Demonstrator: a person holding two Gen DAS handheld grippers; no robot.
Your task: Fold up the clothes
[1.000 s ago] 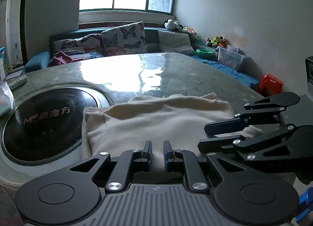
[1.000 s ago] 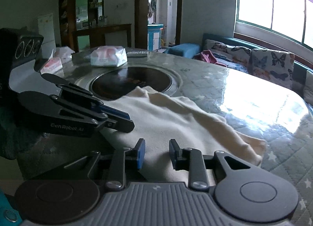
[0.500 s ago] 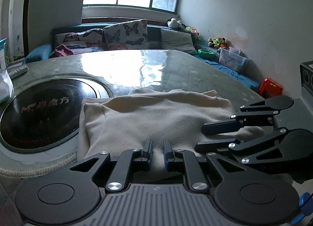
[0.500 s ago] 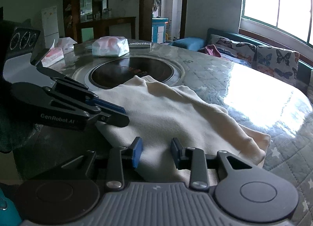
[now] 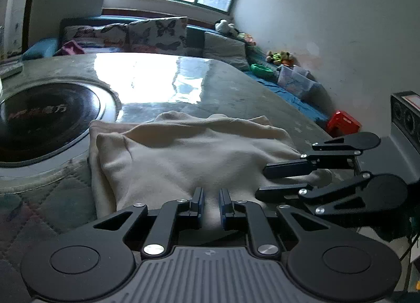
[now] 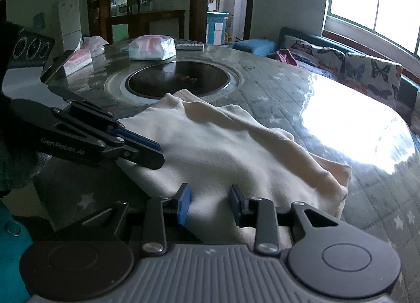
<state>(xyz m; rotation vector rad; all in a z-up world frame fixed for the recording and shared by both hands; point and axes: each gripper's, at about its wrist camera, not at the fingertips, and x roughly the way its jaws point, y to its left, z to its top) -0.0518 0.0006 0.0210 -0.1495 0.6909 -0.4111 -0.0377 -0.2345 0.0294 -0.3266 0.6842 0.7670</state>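
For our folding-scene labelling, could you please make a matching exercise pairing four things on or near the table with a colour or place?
Things:
1. garment
2. round inset
3. tissue pack
4. stool

Descriptions:
A. red, on the floor by the wall
B. cream, lying across the table's near edge
C. white and pink, on the table beyond the dark circle
D. black and glossy, sunk into the table top

Pairs: 1-B, 2-D, 3-C, 4-A
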